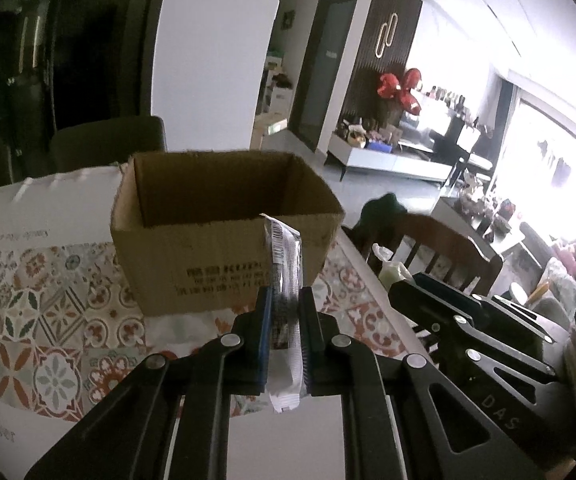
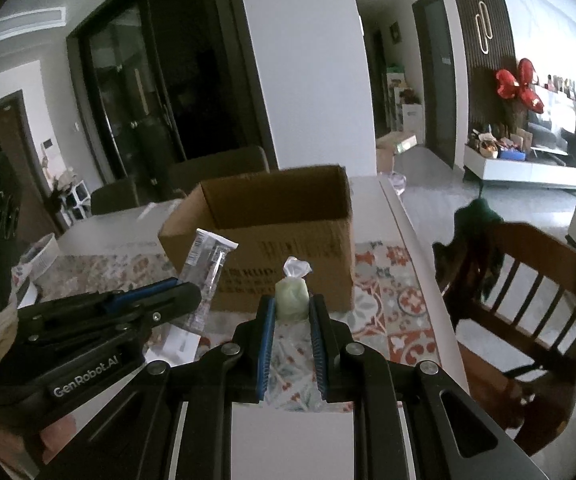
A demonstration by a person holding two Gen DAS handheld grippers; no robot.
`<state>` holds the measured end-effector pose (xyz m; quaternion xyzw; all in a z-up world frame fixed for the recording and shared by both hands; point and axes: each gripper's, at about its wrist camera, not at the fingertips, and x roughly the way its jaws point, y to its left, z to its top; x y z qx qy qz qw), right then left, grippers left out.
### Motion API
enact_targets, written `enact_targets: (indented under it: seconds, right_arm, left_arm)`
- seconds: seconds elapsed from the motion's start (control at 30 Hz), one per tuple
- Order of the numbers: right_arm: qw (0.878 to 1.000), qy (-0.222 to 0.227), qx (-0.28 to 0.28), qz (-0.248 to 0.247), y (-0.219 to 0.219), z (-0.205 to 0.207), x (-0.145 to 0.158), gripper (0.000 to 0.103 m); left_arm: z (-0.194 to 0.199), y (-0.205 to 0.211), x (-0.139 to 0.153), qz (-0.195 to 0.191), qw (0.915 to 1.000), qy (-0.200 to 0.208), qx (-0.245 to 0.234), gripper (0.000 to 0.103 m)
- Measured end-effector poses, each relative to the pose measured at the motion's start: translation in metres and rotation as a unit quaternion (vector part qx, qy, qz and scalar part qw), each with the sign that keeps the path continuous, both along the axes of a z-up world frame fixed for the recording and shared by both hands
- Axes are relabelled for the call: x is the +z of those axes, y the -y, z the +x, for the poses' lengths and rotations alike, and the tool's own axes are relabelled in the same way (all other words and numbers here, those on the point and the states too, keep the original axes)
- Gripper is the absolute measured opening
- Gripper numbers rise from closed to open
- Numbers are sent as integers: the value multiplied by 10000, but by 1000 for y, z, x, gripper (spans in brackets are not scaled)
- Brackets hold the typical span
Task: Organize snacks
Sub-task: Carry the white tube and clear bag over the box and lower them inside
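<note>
An open brown cardboard box (image 1: 223, 232) stands on the patterned tablecloth (image 1: 47, 304); it also shows in the right wrist view (image 2: 288, 240). My left gripper (image 1: 283, 300) is shut on a long silver-and-white snack packet (image 1: 283, 280), held upright just in front of the box. That packet shows in the right wrist view (image 2: 207, 276) beside my left gripper (image 2: 195, 296). My right gripper (image 2: 292, 304) is shut on a small pale-green wrapped sweet (image 2: 292, 300) with a twisted clear top, near the box's front wall. The sweet shows in the left wrist view (image 1: 394, 272).
A wooden chair (image 2: 528, 300) stands at the table's right edge, with dark cloth on its back. Two dark chairs (image 2: 191, 184) stand behind the table. A small white packet (image 2: 41, 256) lies at the table's left. The room's floor lies beyond the table.
</note>
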<state>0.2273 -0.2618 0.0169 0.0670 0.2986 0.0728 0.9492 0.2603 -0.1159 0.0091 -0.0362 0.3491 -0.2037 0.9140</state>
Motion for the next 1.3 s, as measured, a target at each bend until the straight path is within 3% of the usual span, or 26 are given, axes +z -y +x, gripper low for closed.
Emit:
enact_targets:
  seconds: [0.4,0.73,1.3]
  right_arm:
    - [9995,282,108,35,-8,24,24,19]
    - [9990,384,229,-7,-10,62,38,19]
    - [9994,110,324,-106,-15,137,26,19]
  left_arm:
    - [17,-11,27,-18,9991,405,143,14]
    - [52,-18,37,107,9983,509,270,14]
    - [127,-17,14,355,9985,200,356,14]
